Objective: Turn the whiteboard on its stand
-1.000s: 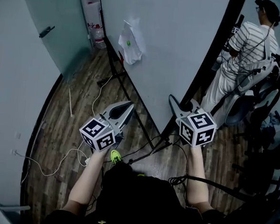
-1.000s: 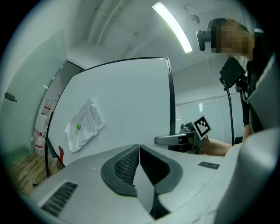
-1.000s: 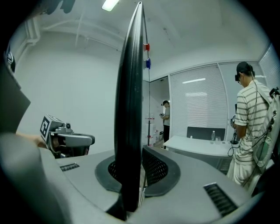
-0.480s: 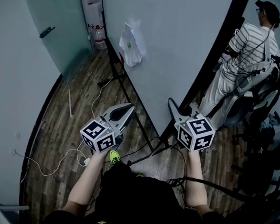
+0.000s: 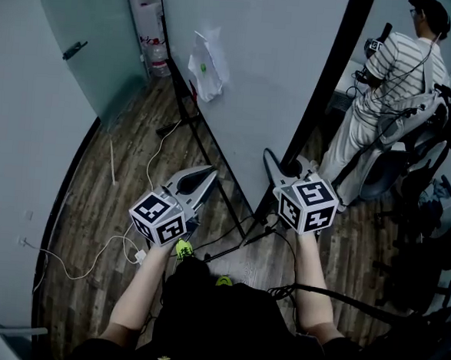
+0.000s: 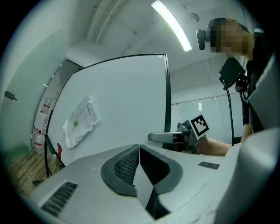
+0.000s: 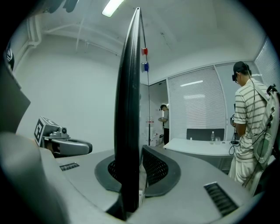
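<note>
The whiteboard (image 5: 272,63) stands upright on a black stand (image 5: 214,171), with a crumpled paper (image 5: 207,59) pinned to it by a green magnet. My right gripper (image 5: 284,168) is shut on the board's black side frame (image 7: 129,109), which runs straight up between its jaws. Left of it, my left gripper (image 5: 203,174) hovers close to the board's face (image 6: 127,100). It is shut with nothing in it, and it touches nothing. In the left gripper view the paper (image 6: 78,124) shows ahead and the right gripper (image 6: 175,138) at the board's edge.
A person in a striped shirt (image 5: 394,79) stands behind the board at the right, beside a chair (image 5: 420,150). Cables (image 5: 112,252) trail over the wooden floor. A glass door (image 5: 73,42) and a red cylinder (image 5: 153,55) are at the back left. A white table (image 7: 201,146) lies beyond the board.
The board's black edge has swung a little to the left in the head view, and my right gripper has gone left with it. The left gripper has barely moved.
</note>
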The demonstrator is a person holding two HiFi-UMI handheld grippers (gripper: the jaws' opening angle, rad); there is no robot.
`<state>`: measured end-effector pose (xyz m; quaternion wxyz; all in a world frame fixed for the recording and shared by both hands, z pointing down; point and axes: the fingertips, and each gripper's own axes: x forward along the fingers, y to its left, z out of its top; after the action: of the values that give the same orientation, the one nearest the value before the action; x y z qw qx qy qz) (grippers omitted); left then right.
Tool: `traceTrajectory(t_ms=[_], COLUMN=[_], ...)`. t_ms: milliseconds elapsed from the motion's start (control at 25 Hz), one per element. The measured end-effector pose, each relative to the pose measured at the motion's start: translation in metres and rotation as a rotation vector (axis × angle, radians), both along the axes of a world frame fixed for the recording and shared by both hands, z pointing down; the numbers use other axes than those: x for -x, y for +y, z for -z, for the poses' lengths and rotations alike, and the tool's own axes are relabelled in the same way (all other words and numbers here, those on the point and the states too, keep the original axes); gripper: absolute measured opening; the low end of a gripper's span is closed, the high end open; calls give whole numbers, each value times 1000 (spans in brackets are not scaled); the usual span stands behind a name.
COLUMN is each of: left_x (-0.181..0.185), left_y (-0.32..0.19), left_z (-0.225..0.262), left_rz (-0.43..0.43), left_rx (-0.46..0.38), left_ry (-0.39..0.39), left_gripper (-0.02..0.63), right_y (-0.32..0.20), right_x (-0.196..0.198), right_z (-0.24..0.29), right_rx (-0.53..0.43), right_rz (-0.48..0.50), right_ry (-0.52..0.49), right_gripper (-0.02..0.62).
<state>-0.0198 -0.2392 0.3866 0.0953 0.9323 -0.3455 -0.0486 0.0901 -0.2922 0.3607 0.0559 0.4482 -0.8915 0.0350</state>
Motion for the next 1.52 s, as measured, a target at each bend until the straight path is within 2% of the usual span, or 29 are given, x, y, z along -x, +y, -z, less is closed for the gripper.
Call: traceTrajectory(t_ms=[360, 760, 1160, 1520], left_x=[-5, -1, 6, 20], left_y=[19, 33, 70, 99], left_z=[1, 0, 7, 9], left_rz=[5, -26, -85, -104], left_rx=[18, 9, -4, -18], left_ry=[3, 14, 34, 41], left_gripper=[11, 11, 11, 11], right_y=[3, 23, 69, 105], right_x=[-2, -16, -35, -20], right_z=[-1, -8, -17, -21], right_rx=[0, -3, 26, 29], right_rz=[-17, -91, -204, -213], right_ry=[11, 35, 50, 52], right_gripper=[60, 83, 92, 92])
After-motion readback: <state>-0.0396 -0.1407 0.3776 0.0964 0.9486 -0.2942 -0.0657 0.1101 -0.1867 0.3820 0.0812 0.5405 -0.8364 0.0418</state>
